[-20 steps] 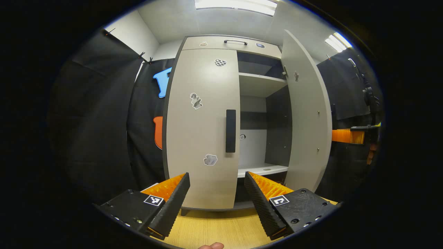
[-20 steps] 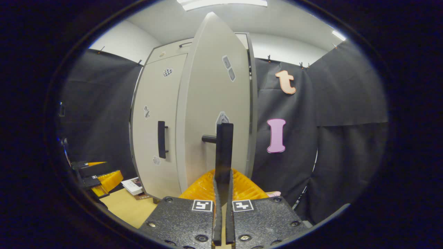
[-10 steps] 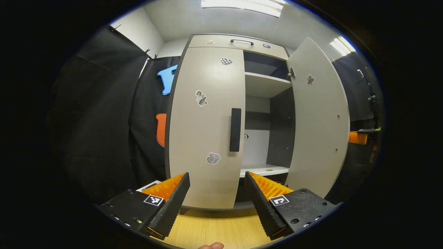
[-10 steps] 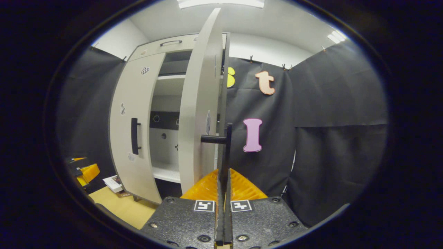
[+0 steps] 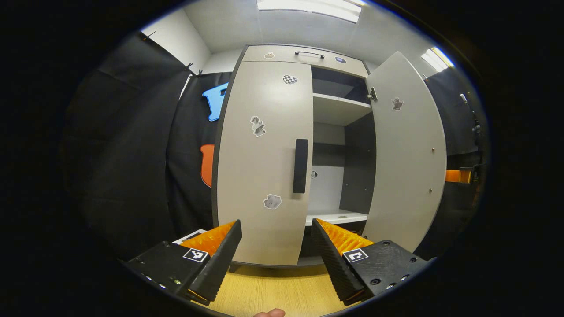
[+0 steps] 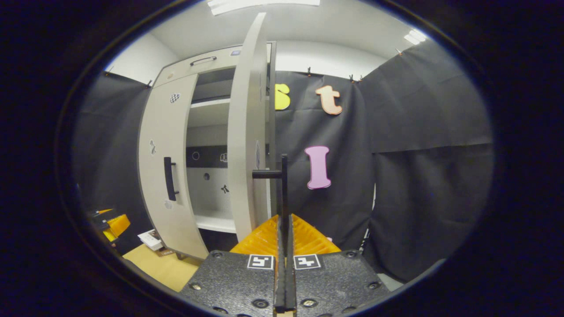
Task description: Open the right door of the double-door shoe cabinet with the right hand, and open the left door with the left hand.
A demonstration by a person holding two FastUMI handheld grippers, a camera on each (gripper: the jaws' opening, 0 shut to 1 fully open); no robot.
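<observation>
Left claw (image 5: 276, 246): fingers spread wide, nothing between, level. Right claw (image 6: 284, 229): fingers closed together, gripping door handle (image 6: 282, 185).

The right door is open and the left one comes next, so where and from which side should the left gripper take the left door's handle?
Grip the upright bar of the handle at mid-height, coming straight at the left door. The open left gripper would likely close across the bar.

It was a recording booth: black cloth (image 6: 418, 132) draped the walls, ceiling light panels (image 5: 308, 5) shone overhead, and a sticker-marked shoe cabinet (image 5: 264, 154) stood inside.
</observation>
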